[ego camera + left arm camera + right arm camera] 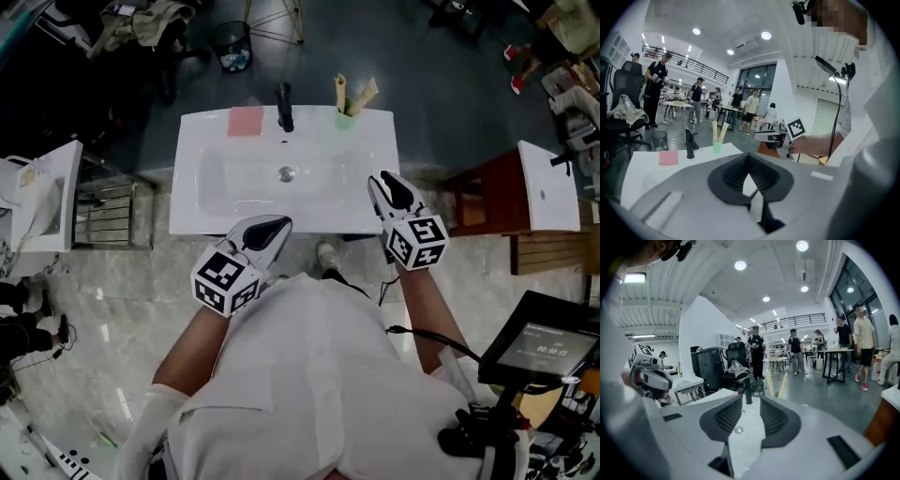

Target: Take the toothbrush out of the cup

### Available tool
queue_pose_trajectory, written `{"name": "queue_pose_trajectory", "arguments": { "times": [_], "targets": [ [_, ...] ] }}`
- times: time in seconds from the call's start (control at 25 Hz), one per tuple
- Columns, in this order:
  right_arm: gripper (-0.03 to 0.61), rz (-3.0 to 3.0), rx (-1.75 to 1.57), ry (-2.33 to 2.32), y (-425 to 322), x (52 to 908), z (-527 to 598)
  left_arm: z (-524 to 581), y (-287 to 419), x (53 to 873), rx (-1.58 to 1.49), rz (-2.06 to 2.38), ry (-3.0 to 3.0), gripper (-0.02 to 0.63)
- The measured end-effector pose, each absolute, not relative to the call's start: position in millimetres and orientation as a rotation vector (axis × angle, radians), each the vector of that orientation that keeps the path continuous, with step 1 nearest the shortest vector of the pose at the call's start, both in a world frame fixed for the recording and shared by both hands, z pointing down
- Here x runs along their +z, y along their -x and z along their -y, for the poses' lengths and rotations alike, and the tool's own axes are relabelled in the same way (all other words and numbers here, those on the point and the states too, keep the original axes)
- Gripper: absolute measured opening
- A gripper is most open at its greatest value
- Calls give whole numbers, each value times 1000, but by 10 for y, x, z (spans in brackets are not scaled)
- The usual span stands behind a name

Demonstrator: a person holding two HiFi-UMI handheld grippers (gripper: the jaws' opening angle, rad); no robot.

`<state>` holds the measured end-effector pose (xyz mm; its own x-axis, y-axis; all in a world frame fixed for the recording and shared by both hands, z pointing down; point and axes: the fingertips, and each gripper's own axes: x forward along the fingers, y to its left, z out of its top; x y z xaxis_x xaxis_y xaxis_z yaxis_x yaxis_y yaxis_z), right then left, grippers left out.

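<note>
While both grippers hover over the front edge of the sink [187, 192], the toothbrush [341, 92] stands untouched in the green cup [344, 119] at the back right corner, to the right of the faucet [284, 105]. A second pale handle [367, 93] leans out of the same cup. A pink pad [246, 121] lies towards the back left corner.

Right gripper [382, 186]: jaws parted about halfway, with nothing between them and only the basin showing through the gap. It sits at the front right, the nearer of the two to the cup but well apart from it.

Left gripper [277, 228]: jaws closed together, empty, at the front centre.

Assessment: the step in hand is the approach.

Recommended: carry the right gripper across the basin to the back right corner. Line the gap up with one handle only, above the cup's rim, then close on it. Lift straight up along the handle so the light cup is not tipped or dragged. Should the cup rise with it, the left gripper could steady the cup.

Risk: pinching both handles at once
</note>
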<state>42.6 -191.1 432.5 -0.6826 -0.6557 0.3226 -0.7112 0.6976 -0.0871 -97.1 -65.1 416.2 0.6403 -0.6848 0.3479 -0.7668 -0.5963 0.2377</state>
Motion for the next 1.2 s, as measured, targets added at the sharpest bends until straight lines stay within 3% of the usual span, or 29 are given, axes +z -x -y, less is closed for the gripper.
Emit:
{"name": "queue_pose_trajectory", "arguments": {
  "times": [0.52,1.2],
  "targets": [
    [133,2677,342,-1021,-361,4567,3685,1448,814,4160,262,1351,-2350,6],
    [150,2672,382,-937,19,4951,4412,1547,889,4183,263,1585,-2167,6]
  ]
}}
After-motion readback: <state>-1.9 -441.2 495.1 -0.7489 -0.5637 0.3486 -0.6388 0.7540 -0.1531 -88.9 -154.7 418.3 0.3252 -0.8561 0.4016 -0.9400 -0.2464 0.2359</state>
